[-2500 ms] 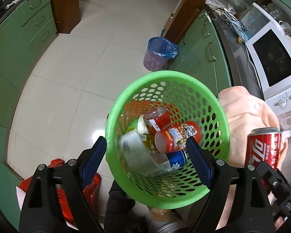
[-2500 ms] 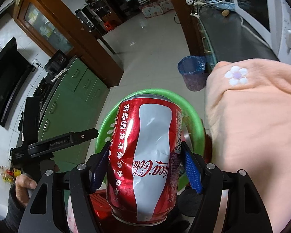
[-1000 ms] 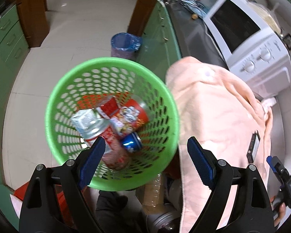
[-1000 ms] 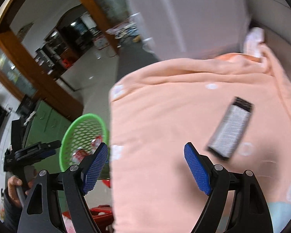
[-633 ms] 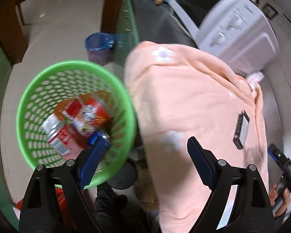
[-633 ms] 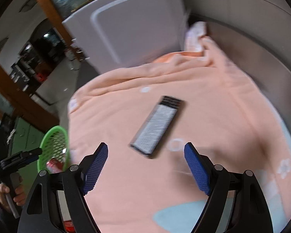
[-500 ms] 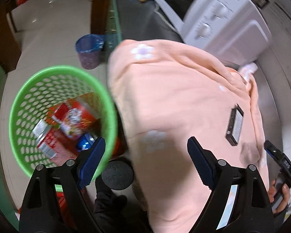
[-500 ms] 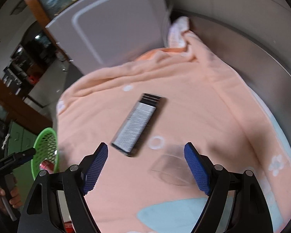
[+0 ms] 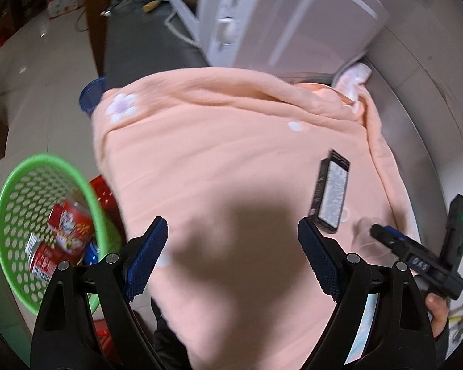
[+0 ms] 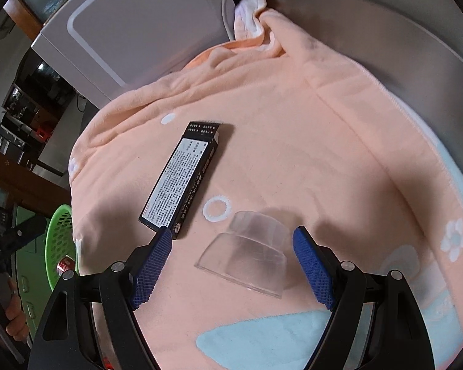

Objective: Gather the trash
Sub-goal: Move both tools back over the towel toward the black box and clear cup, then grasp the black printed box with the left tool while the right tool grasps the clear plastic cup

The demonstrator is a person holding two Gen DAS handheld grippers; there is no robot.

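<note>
On the counter, a peach towel (image 10: 324,141) with white flower prints is covering the work surface, and two pieces of trash are lying on it. Nearest, the right gripper (image 10: 231,265) is hanging over a clear plastic cup piece (image 10: 247,259); its blue pads are standing apart on either side of that piece, not touching it, gripping nothing. Just beyond, one black printed carton (image 10: 182,185) is lying flat on the towel. The left gripper (image 9: 231,259) is hovering over bare towel, jaws wide and empty, casting a shadow on the cloth. To its left, below the counter edge, one green perforated basket (image 9: 12,203) is sitting, containing at least three cans (image 9: 71,228). Farther back, one white appliance (image 9: 293,21) is standing behind the towel. One blue bin (image 9: 89,95) is standing on the pale tiled floor (image 9: 46,61).
</note>
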